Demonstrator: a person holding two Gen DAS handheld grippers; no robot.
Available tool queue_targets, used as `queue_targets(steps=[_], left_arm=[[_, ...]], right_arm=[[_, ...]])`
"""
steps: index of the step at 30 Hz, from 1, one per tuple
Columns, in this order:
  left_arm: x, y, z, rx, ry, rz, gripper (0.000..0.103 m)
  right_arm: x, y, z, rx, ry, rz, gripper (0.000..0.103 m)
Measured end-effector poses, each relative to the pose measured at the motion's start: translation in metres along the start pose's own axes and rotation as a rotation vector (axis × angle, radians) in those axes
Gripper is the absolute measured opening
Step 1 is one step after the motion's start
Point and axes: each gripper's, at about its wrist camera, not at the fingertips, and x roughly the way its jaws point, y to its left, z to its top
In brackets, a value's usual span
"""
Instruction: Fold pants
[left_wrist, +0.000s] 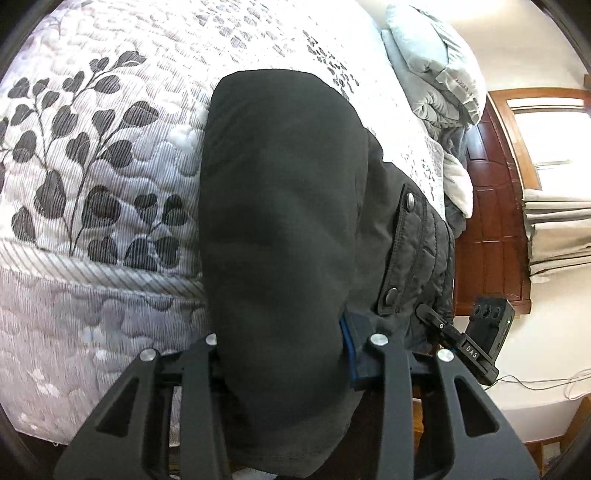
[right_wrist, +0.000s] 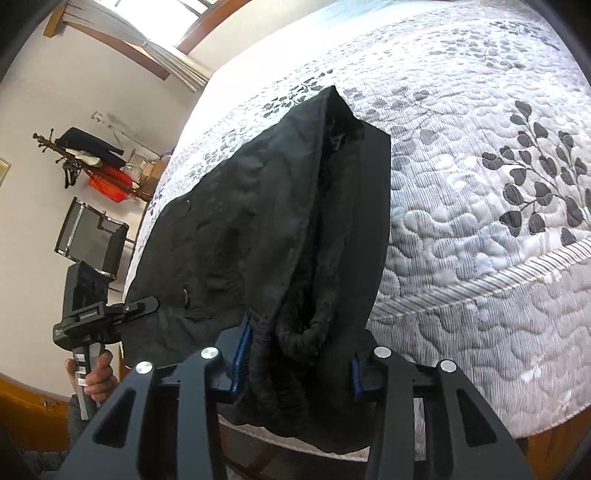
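Pants (left_wrist: 280, 229): black, quilted, with snap buttons down one side — bunched between both grippers near the bed's edge, the far end stretching away from the grippers onto the bed.
Left gripper (left_wrist: 284, 354): clamped on a thick fold of the pants; cloth fills the whole gap between its fingers and spills down below them.
Right gripper (right_wrist: 299, 360): closed on the other bundle of the same pants (right_wrist: 295, 221), the blue pads pressing the cloth from either side; a fleecy lining shows in the fold just ahead of it.
Bed (left_wrist: 92, 166): white quilt with a grey leaf print, lying beyond and below both grippers; the pants' far end rests on it.
Step in hand: by the look of it, the near end is gripped and raised off the mattress edge, ready to be carried over — a lengthwise or halving fold.
Next move calls for: both grippers travelling forward together, level with each other, so the held end lands squarely on the far end; the thick padded cloth may sag or slip, so the hold should be kept until the cloth lies flat.
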Motion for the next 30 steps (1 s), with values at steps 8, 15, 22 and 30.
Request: queue_targets(steps=[8,15,22,30], left_arm=[[-0.021,0.003,-0.013,-0.008,-0.042,-0.025,0.035],[-0.044,0.006,-0.01,-0.024,-0.092,-0.038,0.035],[-0.055,0.003,0.01,-0.023,-0.131,-0.016,0.036],[-0.066,-0.016,0.062,0.001,-0.179,0.002,0.036]], right_arm=[[-0.013,0.034,-0.005,-0.086,-0.005,-0.028,0.04],[-0.012,0.057,0.006,-0.137,-0.016,-0.007,0.04],[0.001,0.071,0.036,-0.168,-0.017,0.012,0.04],[0.014,0.078,0.086,-0.19,-0.035,0.03,0.04]])
